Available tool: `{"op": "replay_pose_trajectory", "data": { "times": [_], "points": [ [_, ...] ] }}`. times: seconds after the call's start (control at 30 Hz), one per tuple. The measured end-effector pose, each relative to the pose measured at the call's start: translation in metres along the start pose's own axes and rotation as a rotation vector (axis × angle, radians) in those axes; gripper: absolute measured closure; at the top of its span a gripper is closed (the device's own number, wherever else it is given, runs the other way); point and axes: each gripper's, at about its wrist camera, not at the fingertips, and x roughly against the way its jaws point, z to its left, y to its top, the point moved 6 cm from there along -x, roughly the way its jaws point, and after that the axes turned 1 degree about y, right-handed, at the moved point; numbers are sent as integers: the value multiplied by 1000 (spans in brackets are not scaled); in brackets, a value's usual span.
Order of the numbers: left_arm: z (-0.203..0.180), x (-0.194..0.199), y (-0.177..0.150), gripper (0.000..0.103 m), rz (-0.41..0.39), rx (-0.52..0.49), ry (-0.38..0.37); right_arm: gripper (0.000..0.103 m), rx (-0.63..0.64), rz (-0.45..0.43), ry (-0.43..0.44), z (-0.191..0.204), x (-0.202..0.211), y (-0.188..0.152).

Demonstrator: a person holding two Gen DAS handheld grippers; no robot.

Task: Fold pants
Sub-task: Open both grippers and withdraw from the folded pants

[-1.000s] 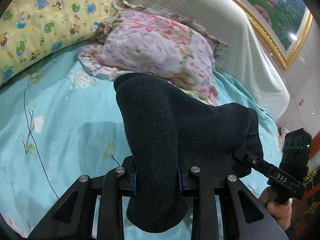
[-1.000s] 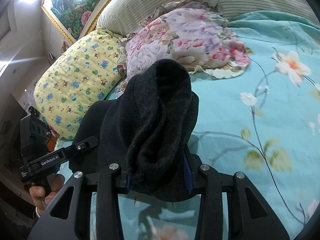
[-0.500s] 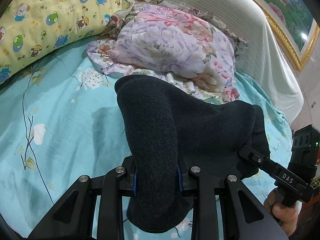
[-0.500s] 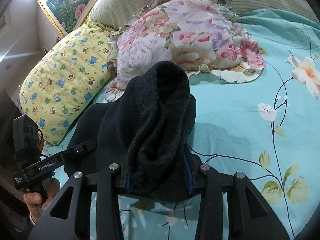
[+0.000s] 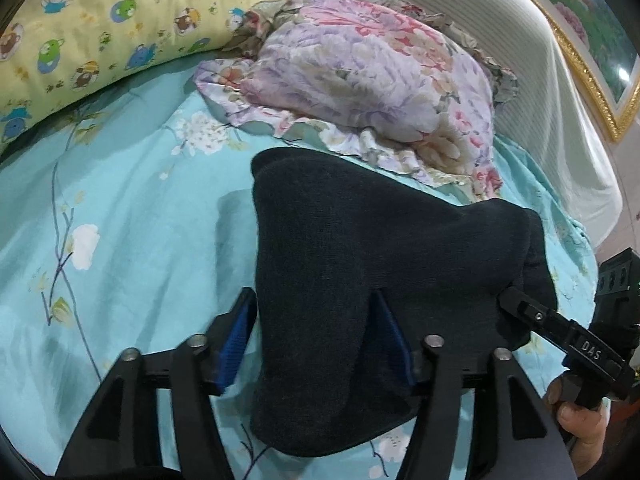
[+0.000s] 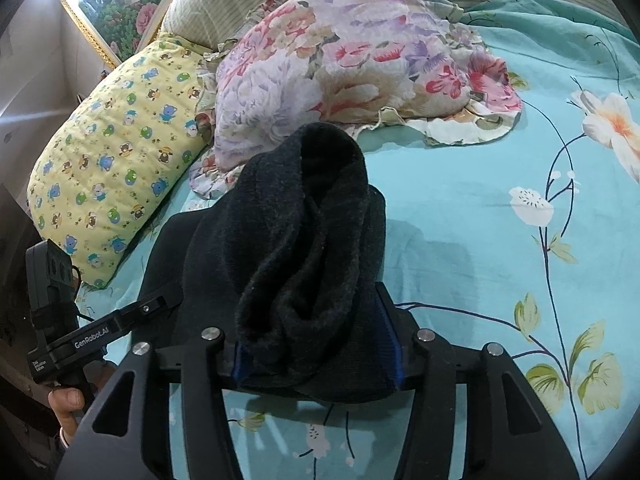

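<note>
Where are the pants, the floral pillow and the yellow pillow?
pants (image 5: 360, 264), left wrist view, mid fabric.
floral pillow (image 6: 344, 60), right wrist view, top face.
yellow pillow (image 6: 116, 160), right wrist view, centre.

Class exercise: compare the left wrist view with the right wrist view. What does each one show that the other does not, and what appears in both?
Only the left wrist view shows the right gripper from the side, its tips hidden by the pants.

Only the right wrist view shows the left gripper from the side, and a large peach flower printed on the sheet.

Both show the dark pants between gripper fingers above the turquoise sheet, the floral pillow, the yellow pillow and the framed painting.
</note>
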Motion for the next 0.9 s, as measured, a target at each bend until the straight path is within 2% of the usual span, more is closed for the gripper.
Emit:
{"op": "replay_pose_trajectory", "data": {
  "times": [0.23, 0.5, 0.63, 0.73, 0.9],
  "points": [
    [3, 6, -3, 31, -1, 1, 29, 36, -15, 1, -18, -5, 1, 0],
    [4, 15, -10, 29, 1, 6, 42, 35, -35, -16, -19, -4, 10, -2],
    [2, 22, -14, 29, -10, 1, 51, 33, -10, -37, -12, 4, 20, -3],
    [1, 29, -17, 25, -25, -1, 68, 29, 31, -56, -27, 12, 28, -5],
    [-2, 39, -24, 25, -39, -14, 76, 26, 91, -73, -56, 22, 37, -11]
  ]
}}
